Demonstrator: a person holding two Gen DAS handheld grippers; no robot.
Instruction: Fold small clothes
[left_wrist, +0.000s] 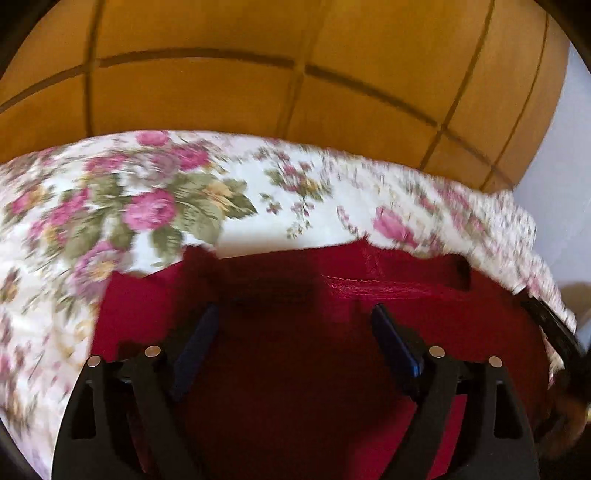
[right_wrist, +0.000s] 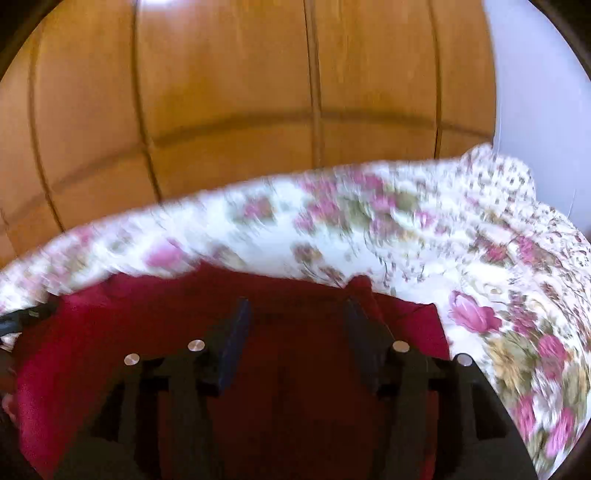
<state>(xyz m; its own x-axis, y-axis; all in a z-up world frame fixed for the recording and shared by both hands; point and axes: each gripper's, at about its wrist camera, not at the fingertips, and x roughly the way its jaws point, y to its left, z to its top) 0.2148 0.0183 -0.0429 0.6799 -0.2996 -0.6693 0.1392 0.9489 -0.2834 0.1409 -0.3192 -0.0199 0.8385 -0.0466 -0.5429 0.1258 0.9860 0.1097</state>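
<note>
We work from the left side across. Our left gripper (left_wrist: 295, 321) hangs over the red garment (left_wrist: 277, 369) with its jaws spread wide and nothing between them. The cloth lies below and ahead of the blue pads (left_wrist: 395, 343), spread fairly flat on a floral bedspread (left_wrist: 155, 206). A stitched hem or seam (left_wrist: 369, 282) runs across just ahead of the right-hand finger.

Our right gripper (right_wrist: 295, 317) is likewise open, at a moderate spread, empty, over the same red garment (right_wrist: 92, 332). Ahead and to its right a small point of red fabric (right_wrist: 360, 282) sticks up at the far edge. The other gripper's black tip (right_wrist: 18, 321) shows at far left.

Progress, as we judge it: early. No clear fold is visible, neither tool has a grip, so grasping and folding remain.

Materials: the garment reads as soft, matte knit, limp. The bedspread is printed cotton-like, rumpled at right. Behind stands glossy panelled wood (right_wrist: 229, 92). Motion blur smears detail.
</note>
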